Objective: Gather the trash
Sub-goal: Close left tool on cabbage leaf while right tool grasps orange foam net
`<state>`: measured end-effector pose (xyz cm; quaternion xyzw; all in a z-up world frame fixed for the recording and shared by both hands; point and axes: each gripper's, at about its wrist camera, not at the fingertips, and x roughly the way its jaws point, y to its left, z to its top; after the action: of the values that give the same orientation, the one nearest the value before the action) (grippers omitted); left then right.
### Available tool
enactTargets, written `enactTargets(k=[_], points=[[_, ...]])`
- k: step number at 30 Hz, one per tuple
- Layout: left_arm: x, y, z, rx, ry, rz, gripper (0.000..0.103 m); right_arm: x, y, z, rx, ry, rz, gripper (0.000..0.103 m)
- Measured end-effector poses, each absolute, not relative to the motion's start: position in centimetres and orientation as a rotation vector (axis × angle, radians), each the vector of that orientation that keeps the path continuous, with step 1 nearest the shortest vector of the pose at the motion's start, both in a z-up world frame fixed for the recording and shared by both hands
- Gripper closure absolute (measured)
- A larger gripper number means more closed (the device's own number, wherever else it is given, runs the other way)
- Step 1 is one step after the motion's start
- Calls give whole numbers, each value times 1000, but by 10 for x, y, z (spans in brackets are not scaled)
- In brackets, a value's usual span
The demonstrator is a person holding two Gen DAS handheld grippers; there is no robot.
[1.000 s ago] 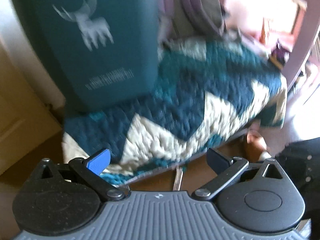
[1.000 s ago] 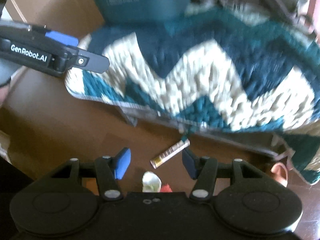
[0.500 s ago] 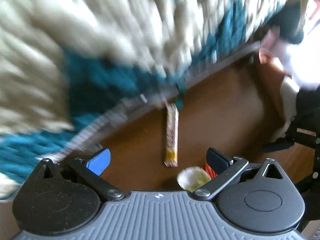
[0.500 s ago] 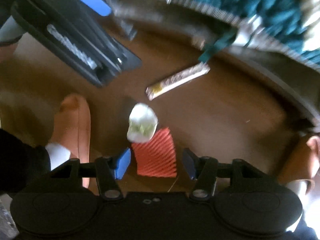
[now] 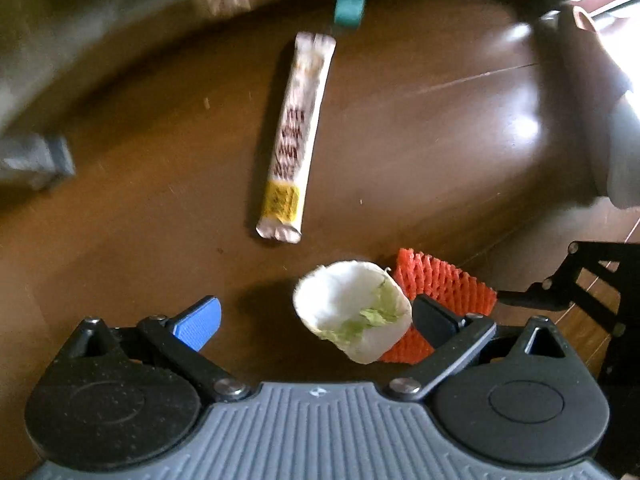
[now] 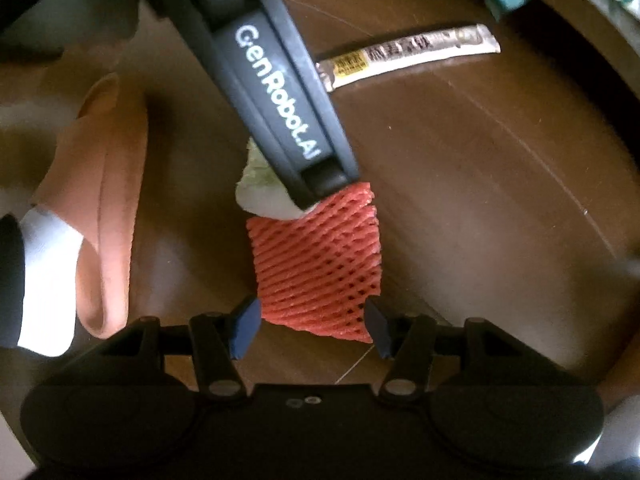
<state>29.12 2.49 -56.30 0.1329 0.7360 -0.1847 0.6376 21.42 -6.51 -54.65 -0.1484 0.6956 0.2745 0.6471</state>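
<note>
Down on the dark brown wooden floor (image 5: 420, 128), seen from the left wrist, lies a long white stick-shaped sachet wrapper with a yellow band (image 5: 294, 136), flat, light and probably slick, best pinched across its narrow middle. Nearer, the left gripper (image 5: 316, 322) stands wide open over a small white scrap with green bits on it (image 5: 352, 308), which looks soft and light; it sits toward the right-hand finger, touching nothing I can be sure of, and should crush easily under a gentle pinch. Just beside it shows a piece of red-orange foam netting (image 5: 444, 284). From the right wrist, that red-orange foam netting (image 6: 316, 264) lies flat between the spread fingers of the right gripper (image 6: 312, 328), not yet pressed; it looks springy, feather-light and easy to squeeze by its near edge. A person's foot in a tan slipper (image 6: 104, 200) stands close by, and the edge of a bed frame (image 5: 100, 28) curves along the far side.
</note>
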Motion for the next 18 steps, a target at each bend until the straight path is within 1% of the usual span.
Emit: enactTargets(k=[5,10,11,14,16,17,18], points=[[294,31,-588,114,1781,-358,1,212,-67,-556,-309,1576,640,47],[290,26,-601,82,1812,-312,1,214,-66,-565,-303,1572,619,47],[289,25,-603,85,1813,-300,4,216,-65,-567,-295,1574,616,47],[287,24,-610,104,1822,-284,17,214,-61,-568,-317,1560,616,45],[284,25,-614,88,1832,-284,19,212,-60,-569,-329,1554,615,45],[283,25,-614,81,1833,-290,25,212,-61,-569,-333,1553,610,47],[281,24,-615,76,1835,-305,34,213,-60,-568,-350,1550,608,48]])
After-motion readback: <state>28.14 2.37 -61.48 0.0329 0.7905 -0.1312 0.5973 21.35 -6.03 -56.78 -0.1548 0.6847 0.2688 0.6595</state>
